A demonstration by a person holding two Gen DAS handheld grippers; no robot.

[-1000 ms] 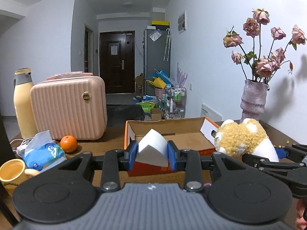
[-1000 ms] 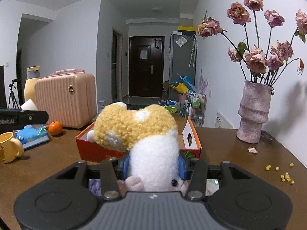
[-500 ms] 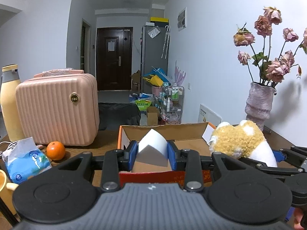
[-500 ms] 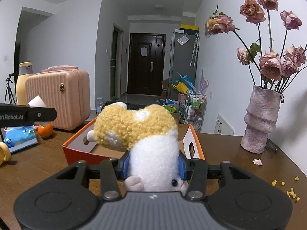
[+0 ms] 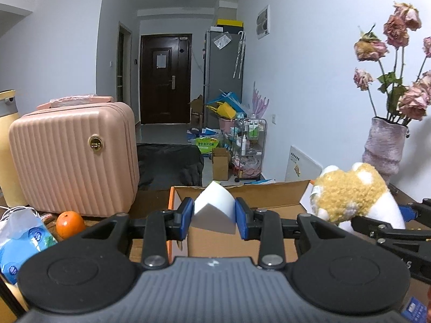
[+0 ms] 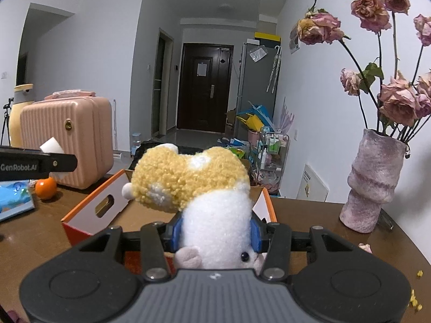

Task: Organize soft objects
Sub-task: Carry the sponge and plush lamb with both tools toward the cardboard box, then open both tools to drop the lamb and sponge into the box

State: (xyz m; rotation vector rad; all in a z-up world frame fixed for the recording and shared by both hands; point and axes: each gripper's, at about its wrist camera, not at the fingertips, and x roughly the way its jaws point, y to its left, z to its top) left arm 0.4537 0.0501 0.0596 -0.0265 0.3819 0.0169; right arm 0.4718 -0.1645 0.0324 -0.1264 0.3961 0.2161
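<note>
My left claw [image 5: 214,216] is pinching the sponge [image 5: 214,211] over the box [image 5: 269,192]'s near edge; right claw [image 6: 214,232] squeezes the plush [image 6: 204,193] by its white belly, just above the box too. Both look featherlight and squishy, so mid-body grips seem right.

Dark brown wooden table [image 6: 309,212] carries: open orange cardboard box [image 6: 91,210] at centre; ribbed pink hard-shell suitcase [image 5: 72,161] at left; round orange fruit [image 5: 69,224] just before it; blue tissue pack [image 5: 18,245]; mauve textured vase [image 6: 373,188] at right; yellow crumbs [image 6: 419,273].
</note>
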